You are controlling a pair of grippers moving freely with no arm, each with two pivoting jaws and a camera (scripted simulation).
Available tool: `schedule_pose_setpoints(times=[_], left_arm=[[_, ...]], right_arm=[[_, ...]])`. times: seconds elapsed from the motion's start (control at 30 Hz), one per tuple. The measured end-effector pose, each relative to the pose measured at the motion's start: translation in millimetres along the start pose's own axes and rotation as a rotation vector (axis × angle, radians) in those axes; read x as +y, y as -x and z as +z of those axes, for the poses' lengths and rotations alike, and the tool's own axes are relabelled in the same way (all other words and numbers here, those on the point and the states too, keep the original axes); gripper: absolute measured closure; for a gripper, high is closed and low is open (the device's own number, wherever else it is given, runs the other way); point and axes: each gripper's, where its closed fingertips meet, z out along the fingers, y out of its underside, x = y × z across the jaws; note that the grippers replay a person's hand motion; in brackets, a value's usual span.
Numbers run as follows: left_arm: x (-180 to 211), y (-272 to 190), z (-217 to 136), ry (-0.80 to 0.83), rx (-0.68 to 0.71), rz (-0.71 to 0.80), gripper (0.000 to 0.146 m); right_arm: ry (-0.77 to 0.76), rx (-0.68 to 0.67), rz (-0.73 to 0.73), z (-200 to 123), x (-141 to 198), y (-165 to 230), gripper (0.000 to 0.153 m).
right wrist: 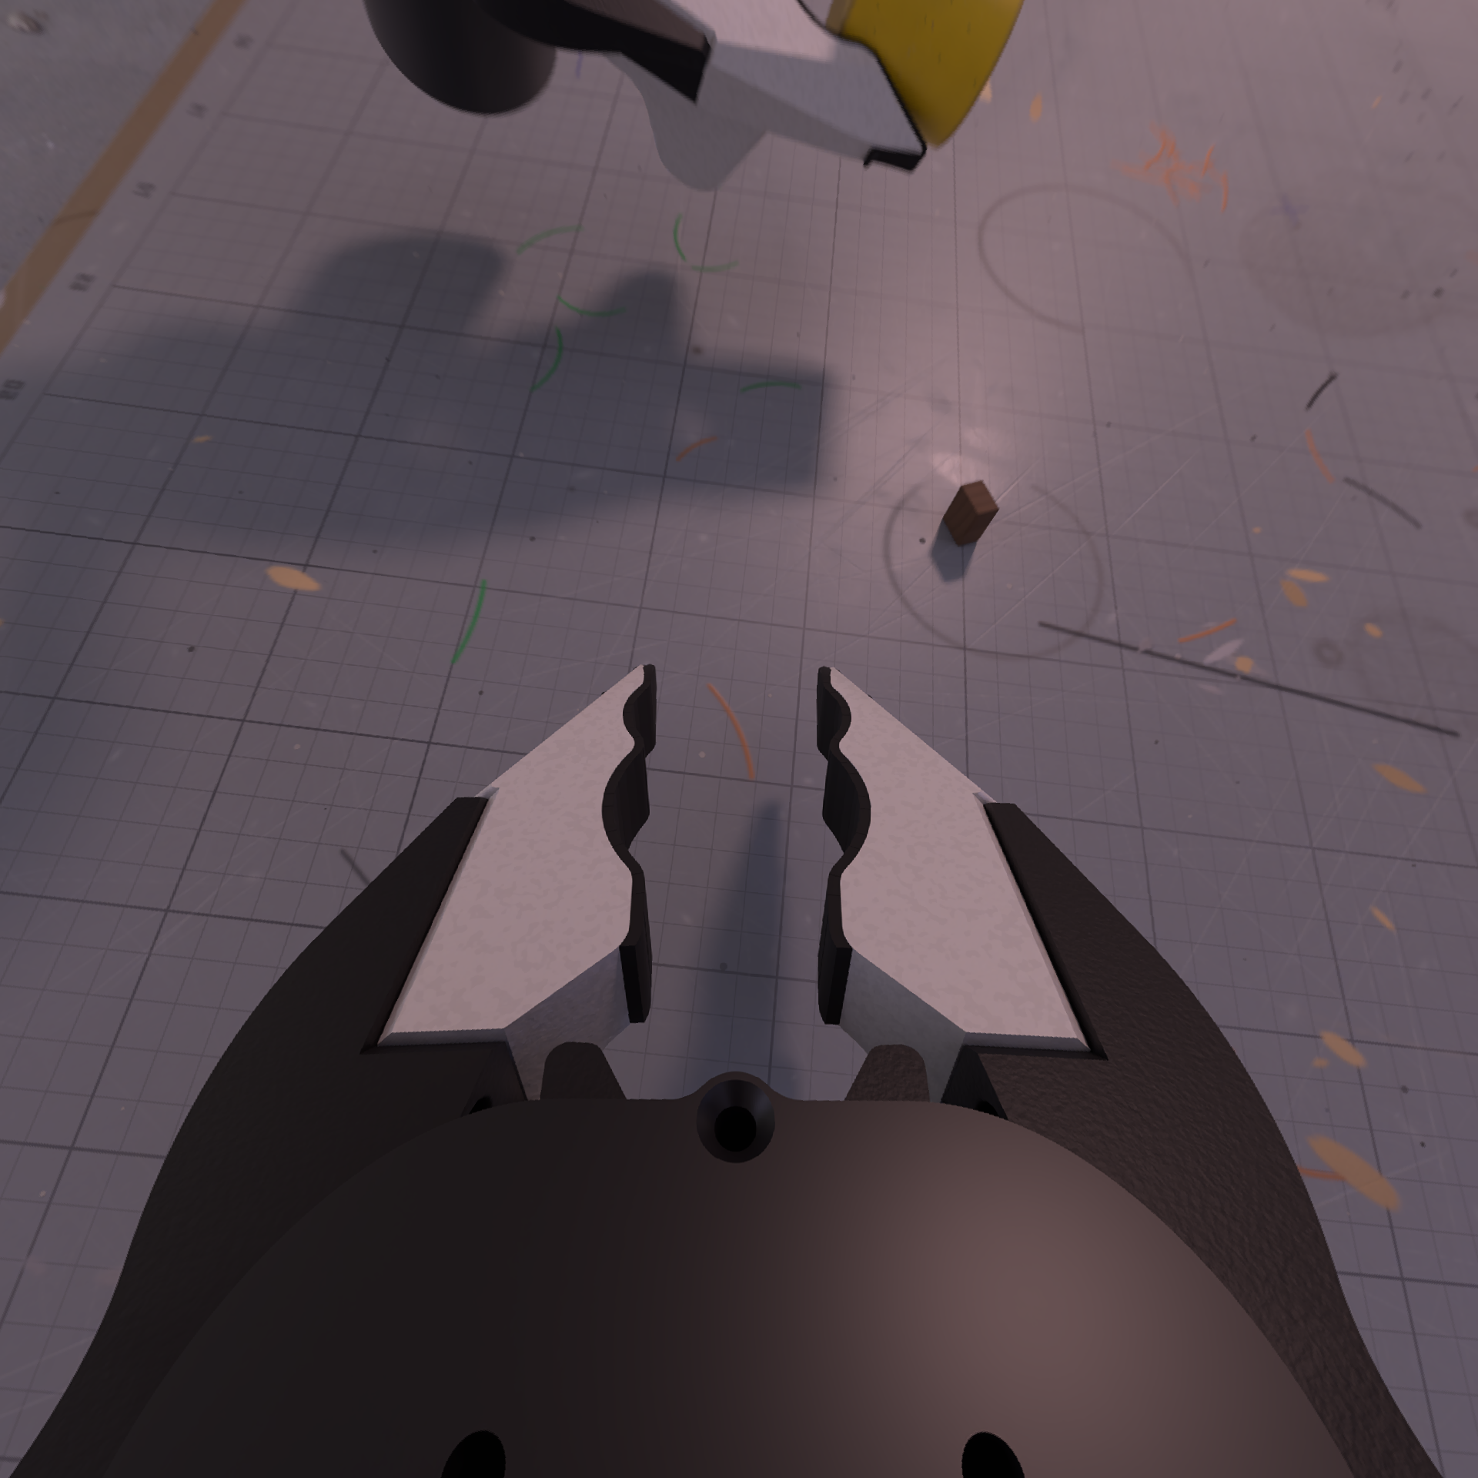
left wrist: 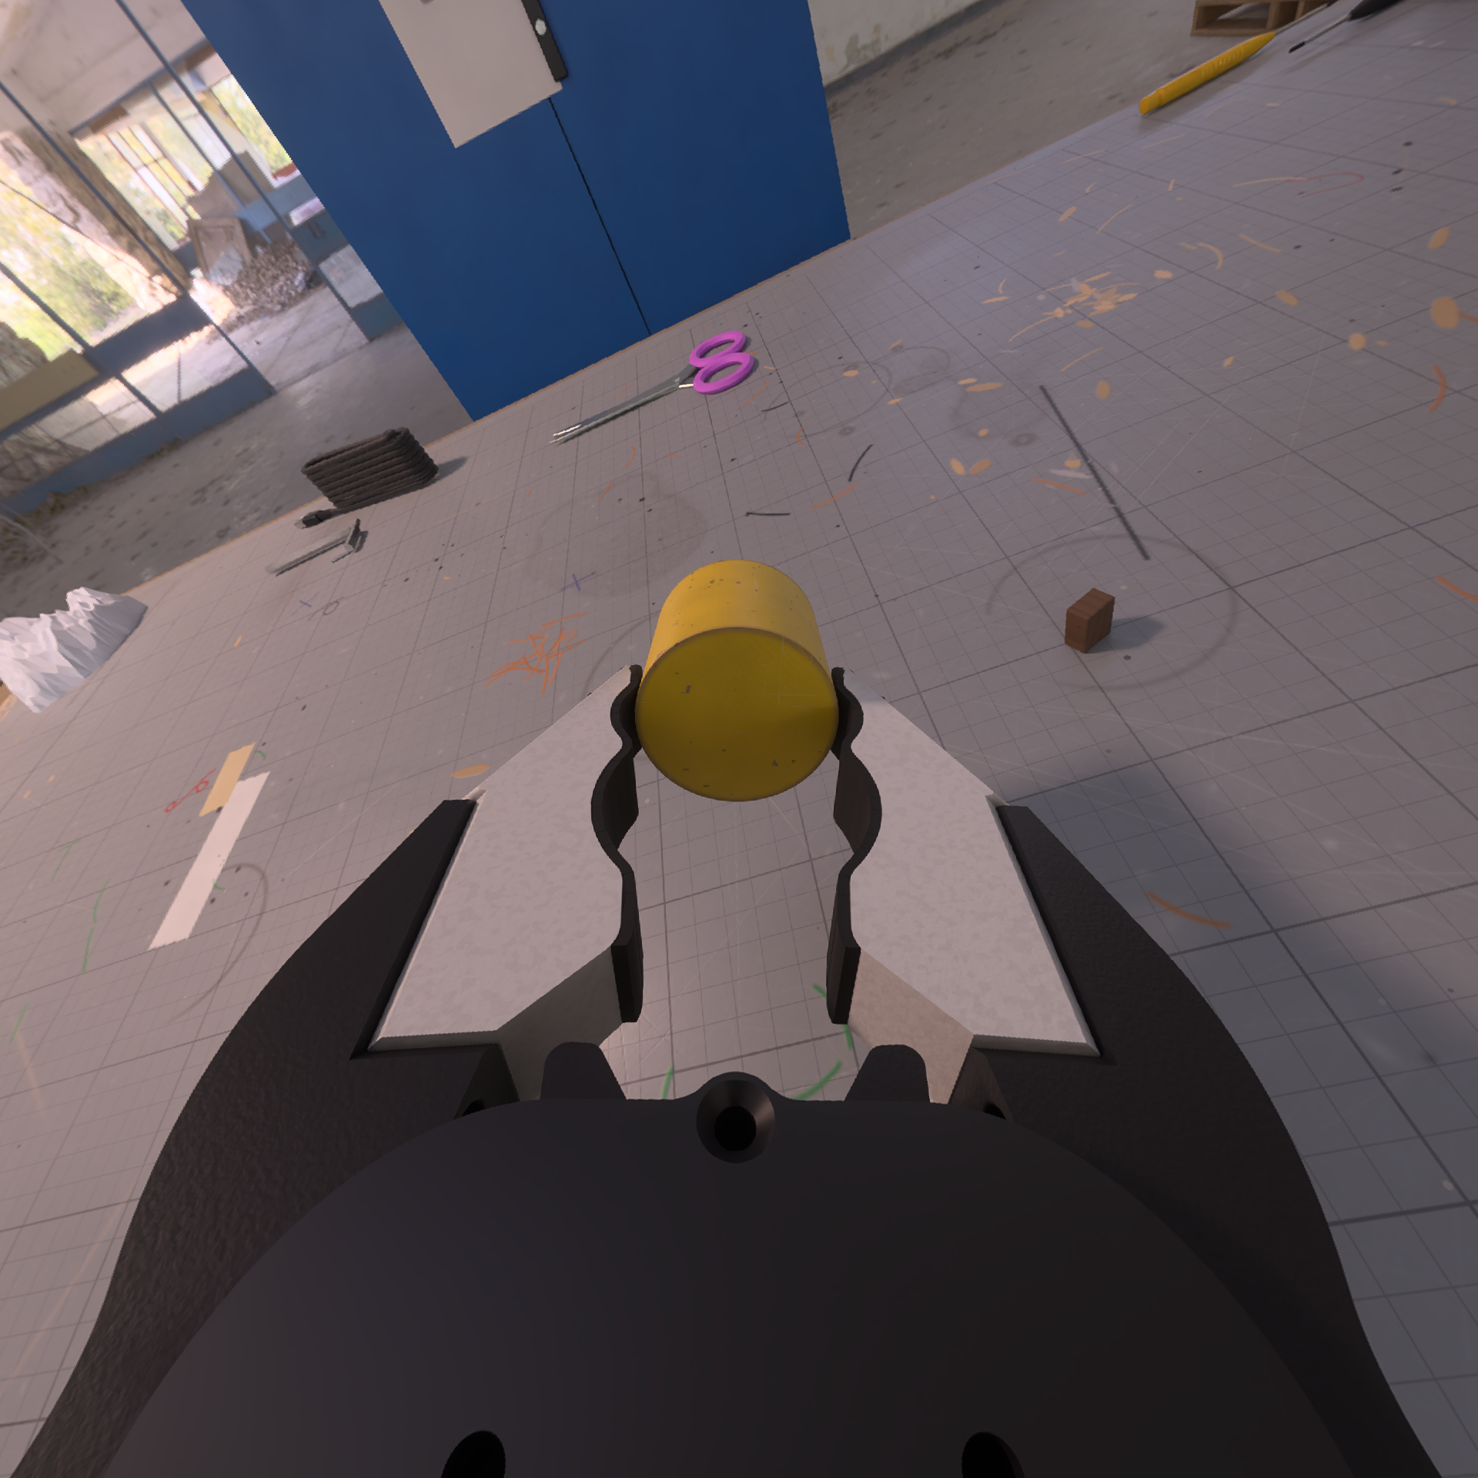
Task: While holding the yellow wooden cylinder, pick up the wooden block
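My left gripper [left wrist: 736, 704] is shut on the yellow wooden cylinder [left wrist: 732, 680] and holds it above the gridded mat, its flat end facing the camera. The small brown wooden block [left wrist: 1089, 621] stands on the mat to the right of and beyond the cylinder. In the right wrist view my right gripper [right wrist: 736, 688] is open and empty above the mat. The wooden block [right wrist: 971, 513] lies ahead of it, to the right. The left gripper [right wrist: 904, 152] with the yellow cylinder [right wrist: 936, 64] shows at the top of that view.
Purple-handled scissors [left wrist: 680, 380] lie far ahead near the mat's edge. A yellow stick [left wrist: 1208, 72] lies at the far right. A metal tool [left wrist: 320, 548], a dark stacked thing [left wrist: 369, 468] and a white crumpled lump [left wrist: 64, 648] are at the left. A tape strip [left wrist: 212, 856] is stuck on the mat.
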Motion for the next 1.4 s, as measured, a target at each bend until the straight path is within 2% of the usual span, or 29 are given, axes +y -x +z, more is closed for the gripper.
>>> schedule_pose_setpoints(times=[0.13, 0.23, 0.33, 0.53, 0.6, 0.9, 1.03, 1.1, 1.17, 1.2, 1.27, 1.33, 1.4], left_arm=[[-0.9, -0.9, -0.7, -0.007, -0.012, 0.019, 0.099], [-1.2, -1.0, -1.0, -0.01, -0.011, 0.02, 0.099], [-1.4, -0.7, -1.2, -0.012, -0.007, 0.013, 0.099], [-0.7, -0.2, -0.4, -0.006, 0.009, -0.006, 0.099], [-0.5, -0.2, -0.2, -0.005, 0.013, -0.011, 0.099], [-0.1, -0.5, 0.3, -0.001, 0.017, -0.01, 0.099], [-0.1, -0.5, 0.3, -0.001, 0.017, -0.011, 0.099], [0.1, -0.5, 0.5, 0.0, 0.017, -0.01, 0.099], [0.6, -1.0, 1.1, 0.006, 0.016, -0.006, 0.099], [0.9, -1.3, 1.3, 0.009, 0.015, -0.002, 0.099], [0.9, -1.9, 1.3, 0.01, 0.012, 0.007, 0.099], [0.0, -1.8, 0.4, 0.001, 0.005, 0.012, 0.099], [-1.0, -1.2, -0.7, -0.01, 0.001, 0.009, 0.099]], right_arm=[[0.128, 0.001, 0.003, 11.4, 10.1, 0.1, 0.113], [0.141, 0.004, 0.028, 13.9, 11.0, -0.7, 0.116], [0.136, 0.02, 0.033, 12.5, 11.3, -2.0, 0.134], [0.113, 0.068, -0.049, 10.0, 7.8, 0.9, 0.141], [0.09, 0.104, -0.081, 7.9, 5.6, 0.2, 0.153], [0.081, 0.227, -0.161, 7.5, 0.8, -6.0, 0.153], [0.018, 0.248, -0.15, 2.5, -8.3, -8.7, 0.153], [-0.03, 0.225, -0.117, -2.2, -14.6, -7.0, 0.153], [-0.059, 0.13, -0.075, -4.1, -20.8, 1.8, 0.153], [-0.062, 0.09, -0.061, -3.6, -23.7, 6.1, 0.152], [-0.026, 0.043, -0.069, 1.4, -26.6, 12.2, 0.135], [0.065, 0.066, -0.162, 8.5, -26.3, 6.9, 0.119], [0.16, 0.123, -0.263, 15.4, -29.3, -9.9, 0.111]])
